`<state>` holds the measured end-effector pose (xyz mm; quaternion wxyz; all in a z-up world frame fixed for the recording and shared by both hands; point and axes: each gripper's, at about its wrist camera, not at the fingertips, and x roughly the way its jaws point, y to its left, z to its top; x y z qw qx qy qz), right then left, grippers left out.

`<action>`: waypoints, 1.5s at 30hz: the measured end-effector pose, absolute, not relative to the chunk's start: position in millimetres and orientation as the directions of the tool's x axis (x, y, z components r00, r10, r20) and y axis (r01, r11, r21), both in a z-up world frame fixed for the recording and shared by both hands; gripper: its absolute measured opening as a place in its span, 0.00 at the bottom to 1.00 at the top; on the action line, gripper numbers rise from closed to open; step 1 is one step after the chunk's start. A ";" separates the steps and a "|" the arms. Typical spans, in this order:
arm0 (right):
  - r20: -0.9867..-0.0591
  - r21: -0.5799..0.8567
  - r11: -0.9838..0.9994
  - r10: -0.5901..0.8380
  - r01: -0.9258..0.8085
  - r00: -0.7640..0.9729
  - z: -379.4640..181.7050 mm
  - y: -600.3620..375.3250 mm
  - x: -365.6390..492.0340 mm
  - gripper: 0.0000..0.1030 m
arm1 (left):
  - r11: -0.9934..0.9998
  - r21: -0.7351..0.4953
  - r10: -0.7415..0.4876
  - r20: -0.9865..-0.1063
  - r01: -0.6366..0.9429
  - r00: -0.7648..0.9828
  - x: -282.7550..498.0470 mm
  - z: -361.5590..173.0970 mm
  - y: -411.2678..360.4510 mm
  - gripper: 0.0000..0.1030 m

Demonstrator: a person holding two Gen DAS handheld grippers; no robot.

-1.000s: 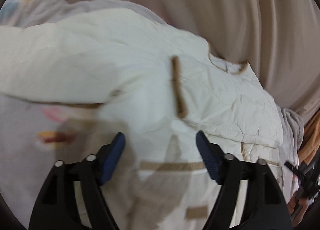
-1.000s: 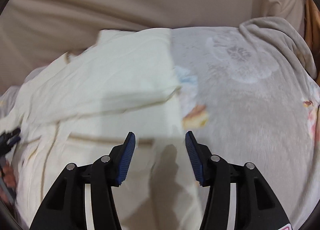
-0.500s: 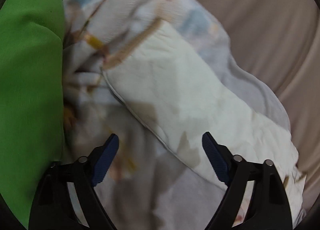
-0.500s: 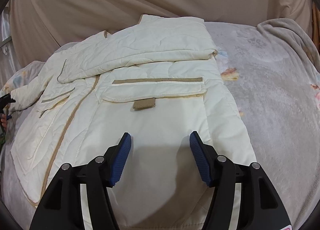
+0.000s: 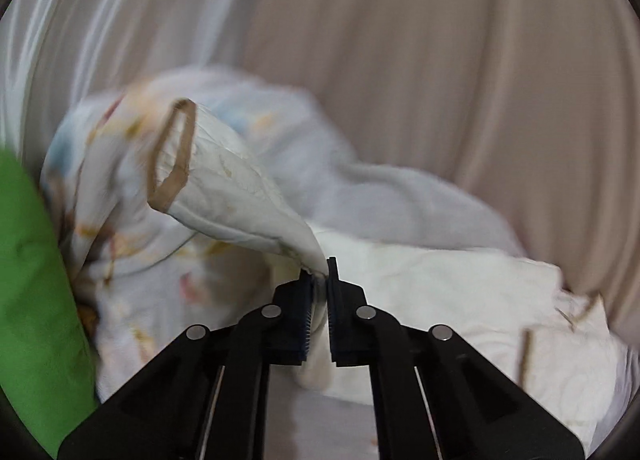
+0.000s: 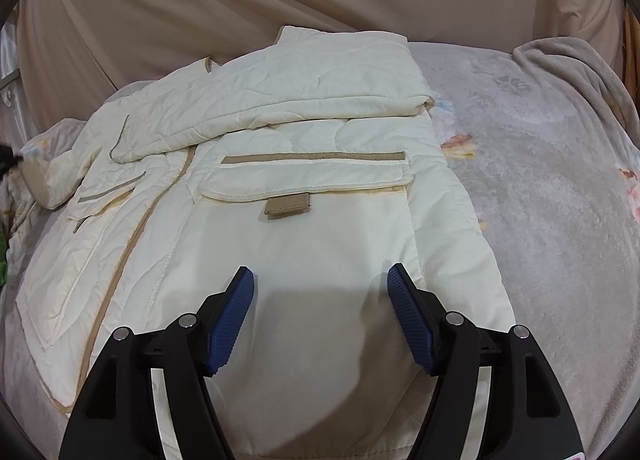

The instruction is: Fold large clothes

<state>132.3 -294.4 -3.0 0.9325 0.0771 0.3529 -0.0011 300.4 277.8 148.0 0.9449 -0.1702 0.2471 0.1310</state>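
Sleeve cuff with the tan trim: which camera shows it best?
The left wrist view: the sleeve cuff hangs open ahead, tan rim visible, its sleeve pinched in the left tool. The right wrist view shows only a small part of that sleeve at its left edge.

No readable text, label or number shows anywhere.

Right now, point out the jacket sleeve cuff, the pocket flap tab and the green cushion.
sleeve cuff (image 5: 173, 156): left wrist view, on its tan-edged opening.
pocket flap tab (image 6: 287, 205): right wrist view, middle of the tan tab.
green cushion (image 5: 32, 300): left wrist view, its broad face.
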 end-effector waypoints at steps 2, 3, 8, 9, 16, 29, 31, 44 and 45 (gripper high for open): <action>-0.656 0.146 0.988 0.055 0.055 0.753 -2.7 -295.2 131.6 0.66 | 0.955 -0.214 0.090 -0.447 -0.204 0.890 293.7 180.4 216.2 0.05; -0.655 0.148 0.987 0.056 0.055 0.754 -2.7 -295.3 131.2 0.66 | 0.973 -0.193 0.033 -0.421 -0.125 0.907 291.5 195.0 177.7 0.05; -0.646 0.164 0.985 0.067 0.053 0.760 -1.8 -297.0 128.7 0.66 | 0.975 -0.131 -0.219 -0.416 0.180 0.883 286.2 211.6 21.3 0.06; -0.644 0.169 0.984 0.071 0.051 0.762 -1.4 -297.5 128.0 0.66 | 0.966 -0.124 -0.259 -0.428 0.227 0.866 287.2 206.5 -8.2 0.06; -0.631 0.213 0.976 0.102 0.045 0.769 -0.9 -302.8 125.8 0.67 | 0.922 -0.094 -0.345 -0.637 0.375 0.689 311.7 95.7 -182.5 0.14; -0.605 0.263 0.963 0.122 0.054 0.787 2.4 -311.6 120.0 0.72 | 0.909 -0.208 -0.412 -0.563 0.360 0.717 260.0 81.6 -100.9 0.84; -0.595 0.289 0.955 0.123 0.069 0.794 10.4 -317.6 119.0 0.72 | 0.925 -0.233 -0.380 -0.571 0.300 0.728 267.5 84.3 -58.4 0.84; -0.612 0.474 0.872 0.224 0.125 0.758 51.0 -346.3 257.5 0.73 | 0.848 -0.528 -0.354 -0.641 -0.055 0.681 336.4 45.8 109.7 0.84; -0.627 0.479 0.867 0.230 0.135 0.744 45.5 -343.1 268.8 0.73 | 0.837 -0.543 -0.364 -0.644 -0.067 0.673 342.4 41.8 111.0 0.82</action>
